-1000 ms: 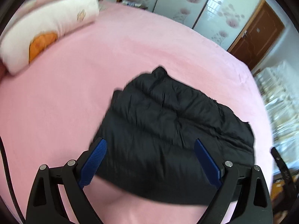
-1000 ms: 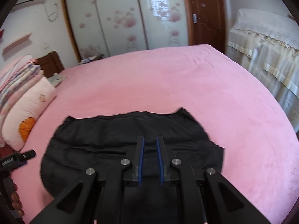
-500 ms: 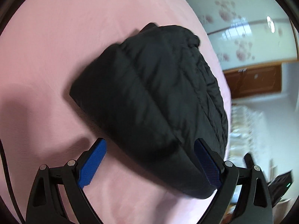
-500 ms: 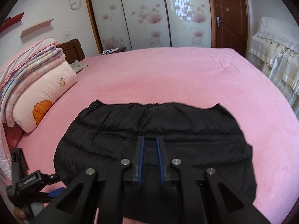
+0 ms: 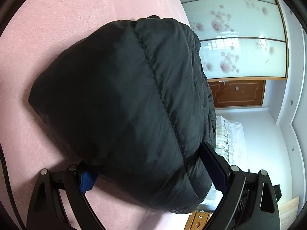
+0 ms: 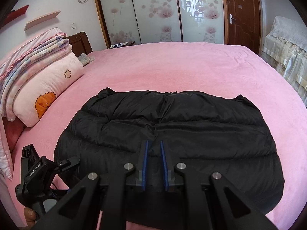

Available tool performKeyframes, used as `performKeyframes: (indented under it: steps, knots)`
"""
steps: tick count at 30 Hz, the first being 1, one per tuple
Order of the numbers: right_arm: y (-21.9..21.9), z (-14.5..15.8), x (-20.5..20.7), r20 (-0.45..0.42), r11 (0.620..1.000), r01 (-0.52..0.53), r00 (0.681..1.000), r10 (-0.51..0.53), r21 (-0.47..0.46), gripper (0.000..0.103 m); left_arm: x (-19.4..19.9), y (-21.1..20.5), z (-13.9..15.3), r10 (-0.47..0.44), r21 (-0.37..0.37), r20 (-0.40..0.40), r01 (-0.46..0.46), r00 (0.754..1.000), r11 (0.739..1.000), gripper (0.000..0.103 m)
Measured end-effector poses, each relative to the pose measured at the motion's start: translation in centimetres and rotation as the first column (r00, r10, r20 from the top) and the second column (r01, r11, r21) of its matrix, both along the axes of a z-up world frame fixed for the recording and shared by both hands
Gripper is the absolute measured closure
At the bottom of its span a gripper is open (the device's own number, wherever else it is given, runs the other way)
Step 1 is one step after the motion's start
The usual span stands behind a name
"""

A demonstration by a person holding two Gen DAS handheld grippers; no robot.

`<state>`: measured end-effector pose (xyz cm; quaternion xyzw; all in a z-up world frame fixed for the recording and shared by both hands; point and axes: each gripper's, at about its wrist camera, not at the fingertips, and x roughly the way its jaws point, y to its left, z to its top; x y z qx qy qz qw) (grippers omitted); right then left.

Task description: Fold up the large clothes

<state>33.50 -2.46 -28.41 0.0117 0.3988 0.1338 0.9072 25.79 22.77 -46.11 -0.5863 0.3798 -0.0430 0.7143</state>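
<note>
Left wrist view: black quilted jacket [image 5: 122, 105] fills most of the frame, folded into a thick bundle on the pink bed [image 5: 48, 19]. The left gripper [image 5: 151, 174] has its jaws spread wide, the near folded edge of the jacket bulging between them; the blue pad on one side is mostly hidden under the fabric, the other pad lies against the jacket's flank. No pinch visible, jaws simply straddle the bundle. Wardrobe doors with flower print [image 5: 236, 38] and a brown door [image 5: 238, 94] lie beyond the bed's far edge. Right wrist view: the jacket [image 6: 172, 130] lies spread across the near half of the bed [image 6: 182, 67], its near edge at the bed's near edge, under the tool. The right gripper [image 6: 153, 164] has jaws nearly closed, a narrow slot left between the blue pads; whether fabric is caught in them cannot be told, since the jacket runs dark beneath. The left gripper's body [image 6: 38, 174] shows at the jacket's near left corner. Folded blankets and pillow [image 6: 38, 80] are stacked at the bed's left edge, well apart from the jacket.
</note>
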Motion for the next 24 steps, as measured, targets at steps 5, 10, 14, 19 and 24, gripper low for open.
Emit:
performKeyframes:
  steps: [5,10,14,19,24]
  knots:
    - [0.6,-0.4,0.4,0.003,1.0,0.001,1.0,-0.001,-0.001,0.09,0.9,0.2,0.2,-0.015,0.01,0.007,0.015,1.0,1.0,0.009]
    - [0.3,-0.8,0.9,-0.024,1.0,0.008,1.0,-0.008,0.029,0.09,1.7,-0.7,-0.2,-0.004,0.018,0.016,0.004,1.0,1.0,0.006]
    - [0.4,-0.9,1.3,-0.028,1.0,0.0,1.0,0.001,0.011,0.09,2.4,-1.2,-0.4,0.012,0.022,0.024,-0.013,1.0,1.0,0.004]
    - [0.7,-1.1,1.5,-0.04,1.0,-0.015,0.999,0.015,-0.008,0.09,2.3,-1.6,-0.4,0.04,0.025,0.019,-0.04,0.999,0.999,0.004]
    - [1.0,-1.4,1.4,-0.05,1.0,-0.021,0.999,0.021,-0.004,0.09,2.6,-2.1,-0.3,0.063,0.024,-0.011,-0.063,0.998,0.998,0.004]
